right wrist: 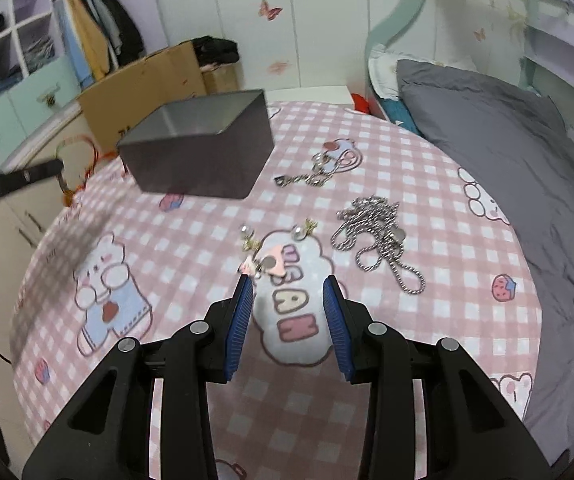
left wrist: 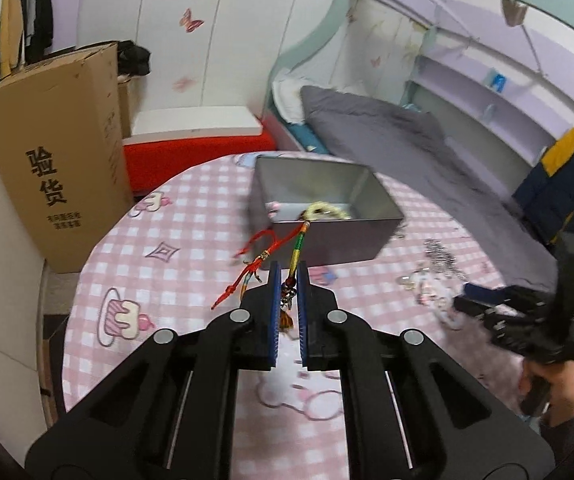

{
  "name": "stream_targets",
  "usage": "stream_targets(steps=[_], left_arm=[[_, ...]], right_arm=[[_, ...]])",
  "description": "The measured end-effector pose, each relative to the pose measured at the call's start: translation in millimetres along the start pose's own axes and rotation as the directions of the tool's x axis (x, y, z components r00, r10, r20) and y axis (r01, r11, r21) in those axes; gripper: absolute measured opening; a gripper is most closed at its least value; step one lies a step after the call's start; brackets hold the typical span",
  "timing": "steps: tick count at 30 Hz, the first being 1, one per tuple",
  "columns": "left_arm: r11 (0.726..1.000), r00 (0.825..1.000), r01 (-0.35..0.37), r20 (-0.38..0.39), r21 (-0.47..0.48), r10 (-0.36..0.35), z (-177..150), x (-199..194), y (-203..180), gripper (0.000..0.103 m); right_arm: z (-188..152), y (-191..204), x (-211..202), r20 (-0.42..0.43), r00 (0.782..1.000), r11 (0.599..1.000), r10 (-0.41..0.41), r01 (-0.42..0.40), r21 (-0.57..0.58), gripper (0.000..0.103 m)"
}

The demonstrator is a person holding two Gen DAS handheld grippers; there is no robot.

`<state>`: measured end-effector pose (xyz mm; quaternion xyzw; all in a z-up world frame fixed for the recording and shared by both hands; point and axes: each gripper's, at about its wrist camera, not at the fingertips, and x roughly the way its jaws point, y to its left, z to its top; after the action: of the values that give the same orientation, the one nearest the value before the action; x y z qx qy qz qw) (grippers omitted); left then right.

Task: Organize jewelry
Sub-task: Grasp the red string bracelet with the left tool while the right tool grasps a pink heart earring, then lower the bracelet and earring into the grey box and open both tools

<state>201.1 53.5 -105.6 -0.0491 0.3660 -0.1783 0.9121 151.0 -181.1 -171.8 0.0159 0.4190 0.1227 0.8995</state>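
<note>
My left gripper (left wrist: 288,270) is shut on a bracelet of multicoloured cord (left wrist: 297,249) with red strings and a small tassel, held just in front of the grey metal box (left wrist: 319,240). A pale beaded bracelet (left wrist: 324,213) lies inside the box. My right gripper (right wrist: 288,280) is open and empty, low over the pink checked tablecloth (right wrist: 427,184). Just beyond its fingertips lie small earrings (right wrist: 271,240). A silver chain necklace (right wrist: 379,232) lies to their right and another silver piece (right wrist: 319,172) lies near the box (right wrist: 203,160).
A cardboard box (left wrist: 55,152) stands left of the table. A bed with a grey duvet (right wrist: 507,140) runs along the right. A yellow and navy jacket (left wrist: 567,184) hangs at the right. The right gripper shows in the left wrist view (left wrist: 519,320).
</note>
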Motion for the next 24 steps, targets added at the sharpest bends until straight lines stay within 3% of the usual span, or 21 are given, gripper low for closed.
stream_targets(steps=[14, 17, 24], left_arm=[[0.997, 0.997, 0.073, 0.010, 0.037, -0.073, 9.8, -5.2, -30.7, 0.008], [0.995, 0.996, 0.091, 0.015, 0.042, -0.092, 15.8, -4.7, -34.7, 0.008], [0.990, 0.989, 0.133, 0.053, 0.036, -0.135, 39.4, -5.7, -35.8, 0.008]], right_arm=[[11.9, 12.0, 35.9, -0.040, 0.999, 0.995, 0.006, -0.009, -0.096, 0.034], [13.7, 14.4, 39.2, -0.043, 0.999, 0.993, -0.004, -0.001, -0.115, 0.022], [17.4, 10.7, 32.4, -0.029, 1.000, 0.994, 0.009, -0.012, -0.107, 0.020]])
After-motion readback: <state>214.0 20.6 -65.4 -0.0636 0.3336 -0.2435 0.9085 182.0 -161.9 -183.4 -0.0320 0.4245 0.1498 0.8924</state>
